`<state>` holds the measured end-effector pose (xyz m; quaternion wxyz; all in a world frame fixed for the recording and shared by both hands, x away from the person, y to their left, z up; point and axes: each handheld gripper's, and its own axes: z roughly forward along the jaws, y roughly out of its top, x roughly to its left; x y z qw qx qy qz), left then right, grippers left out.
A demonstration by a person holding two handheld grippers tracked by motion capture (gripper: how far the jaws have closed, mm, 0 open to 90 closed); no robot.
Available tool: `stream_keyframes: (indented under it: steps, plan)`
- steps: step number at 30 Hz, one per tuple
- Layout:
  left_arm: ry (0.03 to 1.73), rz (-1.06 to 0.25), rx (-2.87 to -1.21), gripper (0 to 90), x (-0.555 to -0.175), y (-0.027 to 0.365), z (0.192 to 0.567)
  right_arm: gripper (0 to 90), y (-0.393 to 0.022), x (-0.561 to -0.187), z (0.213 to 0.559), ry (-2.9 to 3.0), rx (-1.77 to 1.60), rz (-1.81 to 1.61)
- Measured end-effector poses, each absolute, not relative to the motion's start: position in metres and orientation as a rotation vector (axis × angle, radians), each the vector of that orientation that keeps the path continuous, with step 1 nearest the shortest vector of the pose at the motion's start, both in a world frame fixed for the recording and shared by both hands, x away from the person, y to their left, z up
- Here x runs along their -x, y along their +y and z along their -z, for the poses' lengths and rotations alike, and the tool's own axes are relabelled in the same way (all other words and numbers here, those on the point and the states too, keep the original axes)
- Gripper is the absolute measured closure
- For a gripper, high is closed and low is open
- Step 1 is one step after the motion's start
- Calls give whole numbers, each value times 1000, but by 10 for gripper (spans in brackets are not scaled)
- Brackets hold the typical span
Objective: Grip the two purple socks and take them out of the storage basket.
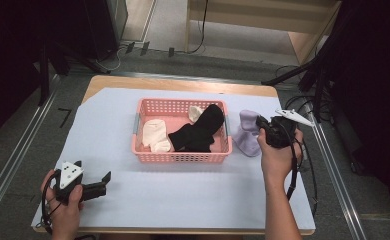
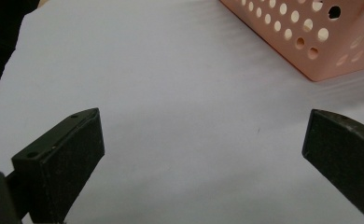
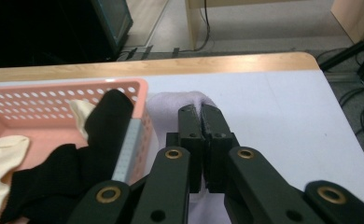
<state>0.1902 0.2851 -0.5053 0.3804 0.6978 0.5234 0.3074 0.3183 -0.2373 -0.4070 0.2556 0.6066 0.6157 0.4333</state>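
— Resting near the front edge of the bench [image 1: 183, 200], the left hand-held gripper [image 1: 100, 182] has its jaws spread wide over bare white sheet; nothing between them.

— And the right one?

— Right hand-held gripper [image 3: 202, 116] is clenched, jaws together, with the lilac sock [image 1: 247, 135] lying under and around them; whether any cloth is pinched, I cannot tell. Sock lies just beside the pink basket [image 1: 183, 156].

— Basket contents?

— Black socks [image 1: 199, 131] and cream socks [image 1: 155, 136].
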Motion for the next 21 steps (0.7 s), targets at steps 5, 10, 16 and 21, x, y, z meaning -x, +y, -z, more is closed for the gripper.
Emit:
stream_keyframes:
  steps: [5,10,16,21]
  plan:
    - [1336,-784,-1781,0,-190,285,505,886,-242,-319,420,1660,-1685,-1139]
    - [1334,-785,-1783,0,-190,285,505,882,-247,-319,430,1658,-1705,-1111]
    - [1336,-787,-1780,0,-190,285,505,785,-253,-316,441,1661,-1726,-1127]
    - [1335,-788,-1780,0,-190,285,505,566,-259,-310,445,1618,-1744,-1148]
